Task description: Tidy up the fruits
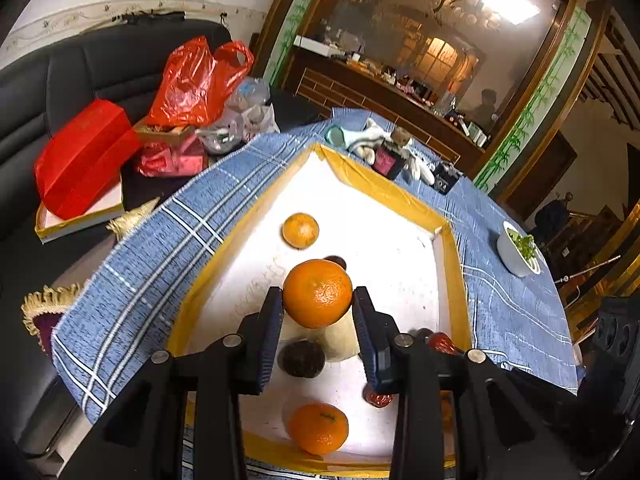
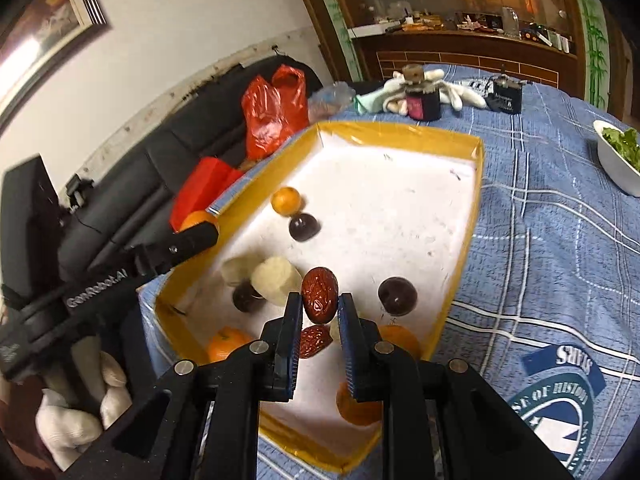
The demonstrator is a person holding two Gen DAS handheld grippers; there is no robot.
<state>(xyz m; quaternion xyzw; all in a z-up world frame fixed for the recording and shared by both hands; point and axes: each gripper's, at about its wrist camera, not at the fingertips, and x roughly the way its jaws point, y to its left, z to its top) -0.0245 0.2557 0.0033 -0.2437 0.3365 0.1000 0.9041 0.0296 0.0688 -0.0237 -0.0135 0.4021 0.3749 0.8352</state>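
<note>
In the left wrist view my left gripper (image 1: 318,295) is shut on a large orange (image 1: 317,293), held above a white tray with a yellow rim (image 1: 384,190). Below it in the tray lie a small orange (image 1: 300,230), another orange (image 1: 318,428), a dark round fruit (image 1: 301,359) and a pale chunk (image 1: 342,342). In the right wrist view my right gripper (image 2: 320,298) is shut on a wrinkled red date (image 2: 319,295) over the same tray (image 2: 400,130). A second date (image 2: 314,342) lies under it. The left gripper's orange (image 2: 199,219) shows over the tray's left rim.
The tray sits on a blue checked cloth (image 2: 540,240). A white bowl of greens (image 2: 618,160) stands to the right. A dark jar with a pink label (image 2: 422,104) and white gloves lie behind the tray. A red bag (image 1: 192,80) and a red box (image 1: 84,156) rest on a black sofa.
</note>
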